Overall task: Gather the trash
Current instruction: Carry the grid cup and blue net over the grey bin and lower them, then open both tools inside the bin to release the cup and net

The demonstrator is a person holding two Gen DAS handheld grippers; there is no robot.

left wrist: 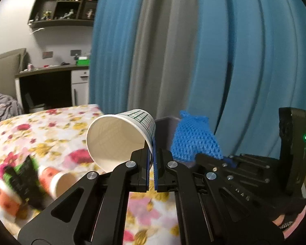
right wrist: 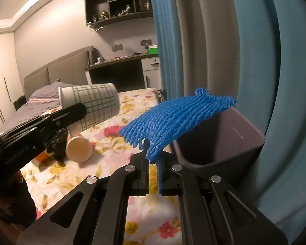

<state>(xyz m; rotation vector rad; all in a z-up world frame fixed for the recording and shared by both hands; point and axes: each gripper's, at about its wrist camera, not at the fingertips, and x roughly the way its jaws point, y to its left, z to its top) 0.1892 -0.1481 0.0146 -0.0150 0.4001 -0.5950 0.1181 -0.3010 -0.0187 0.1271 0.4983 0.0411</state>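
A bedroom with pale grey walls (right wrist: 51, 30): blue and grey curtains (left wrist: 193, 51) hang full height on the right, and a dark wall shelf (right wrist: 120, 2) of small figurines sits high beside them. Below it a dark-topped desk (right wrist: 120, 60) with white drawers (right wrist: 152, 71) stands against the wall. A grey padded headboard (right wrist: 67, 71) backs a bed spread with a flowered sheet (left wrist: 51, 134).
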